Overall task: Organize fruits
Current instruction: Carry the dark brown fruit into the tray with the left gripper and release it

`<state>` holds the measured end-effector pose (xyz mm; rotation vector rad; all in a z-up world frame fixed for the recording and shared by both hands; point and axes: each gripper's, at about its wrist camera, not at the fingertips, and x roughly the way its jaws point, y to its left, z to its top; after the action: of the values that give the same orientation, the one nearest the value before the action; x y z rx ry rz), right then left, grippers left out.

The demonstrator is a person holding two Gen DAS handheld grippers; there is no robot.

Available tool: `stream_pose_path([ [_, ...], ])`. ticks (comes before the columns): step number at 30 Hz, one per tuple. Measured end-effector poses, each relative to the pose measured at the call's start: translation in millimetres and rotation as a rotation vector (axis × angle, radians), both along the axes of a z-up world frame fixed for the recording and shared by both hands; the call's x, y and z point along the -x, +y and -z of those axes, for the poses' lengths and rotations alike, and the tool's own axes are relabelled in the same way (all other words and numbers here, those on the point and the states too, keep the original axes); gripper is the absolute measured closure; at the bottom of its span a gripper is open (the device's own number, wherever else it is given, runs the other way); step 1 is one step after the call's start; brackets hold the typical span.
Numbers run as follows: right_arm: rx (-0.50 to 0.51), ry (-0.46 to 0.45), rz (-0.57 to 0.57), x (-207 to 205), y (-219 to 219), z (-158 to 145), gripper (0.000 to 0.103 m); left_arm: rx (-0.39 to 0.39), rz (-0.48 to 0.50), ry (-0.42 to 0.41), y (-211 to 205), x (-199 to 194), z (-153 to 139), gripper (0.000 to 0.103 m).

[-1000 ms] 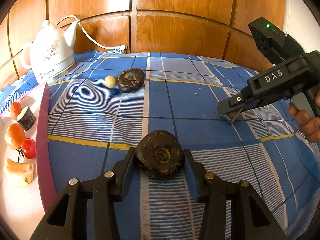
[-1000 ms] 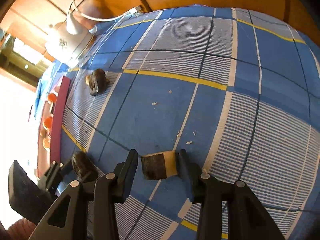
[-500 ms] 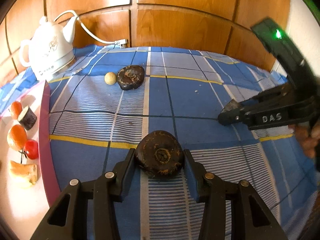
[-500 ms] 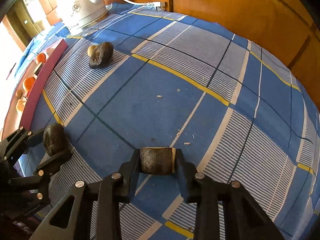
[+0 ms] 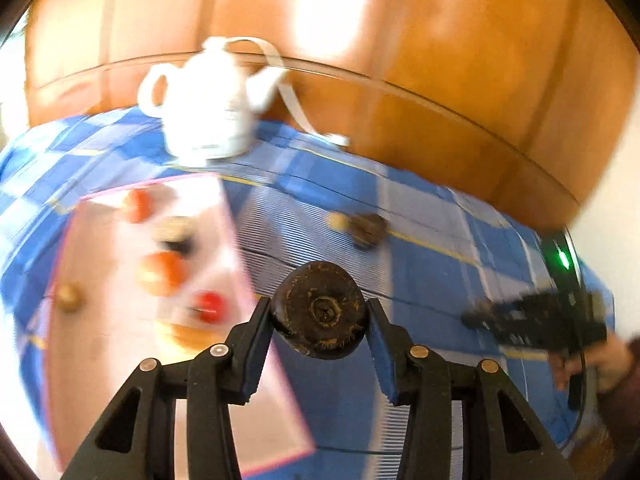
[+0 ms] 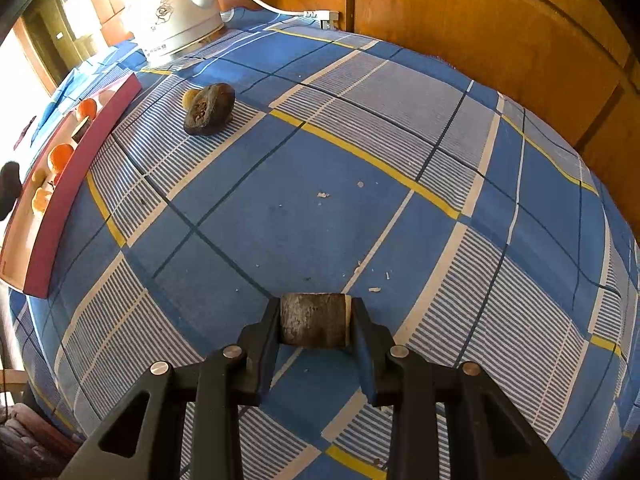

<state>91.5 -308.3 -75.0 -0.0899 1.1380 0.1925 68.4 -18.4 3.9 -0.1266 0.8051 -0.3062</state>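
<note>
**Both claws loaded over the checked cloth**

My left gripper (image 5: 319, 322) had its two black jaws clamped on a dark brown, round, flattened fruit (image 5: 319, 311) with a wrinkled, leathery skin and a small button at the centre of its face. I saw it held clear of the blue, white and yellow checked tablecloth (image 5: 420, 276), just beside the near edge of the pink-rimmed white tray (image 5: 276, 364). That view was smeared by motion, so I could only roughly count the tray's load: two orange round fruits, one small glossy red one, one dark-and-pale chunk, one pale wedge and one small tan ball.

My right gripper (image 6: 315, 326) was nearly closed, its jaws pressing both sides of a short cylindrical chunk (image 6: 313, 325) with rough grey-brown bark-like skin and a pale cut end, low over the cloth.

Farther off on the cloth I counted one more dark wrinkled fruit (image 6: 209, 109), lumpy and split along one face, touching one small smooth tan ball (image 6: 188, 97). A few pale crumbs (image 6: 322, 195) lay scattered mid-cloth. One glossy white ceramic kettle (image 6: 175, 16) with a white cord stood at the far edge against the varnished wooden panelling (image 6: 480, 20).
</note>
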Motion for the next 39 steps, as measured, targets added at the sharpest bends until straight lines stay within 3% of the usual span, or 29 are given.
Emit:
stream_pose_path([
  [4, 0.007, -0.005, -0.002, 3, 2, 1, 0.07, -0.004, -0.168, 0.035, 57, -24, 1, 0.057],
  [8, 0.009, -0.008, 0.001, 4, 3, 1, 0.07, -0.02, -0.267, 0.078, 98, -52, 13, 0.057],
  [16, 0.007, -0.011, 0.003, 5, 3, 1, 0.07, -0.118, -0.349, 0.111, 125, -95, 37, 0.057],
  [19, 0.006, -0.012, 0.003, 5, 3, 1, 0.07, -0.145, -0.357, 0.099, 125, -101, 39, 0.052],
  [21, 0.007, -0.012, 0.002, 5, 3, 1, 0.07, -0.157, -0.366, 0.086, 126, -100, 37, 0.047],
  [29, 0.009, -0.011, 0.002, 4, 3, 0, 0.07, -0.201, -0.411, 0.055, 112, -73, 29, 0.047],
  [39, 0.019, -0.016, 0.003, 5, 4, -1, 0.07, -0.2, -0.365, -0.015, 84, -23, 11, 0.047],
])
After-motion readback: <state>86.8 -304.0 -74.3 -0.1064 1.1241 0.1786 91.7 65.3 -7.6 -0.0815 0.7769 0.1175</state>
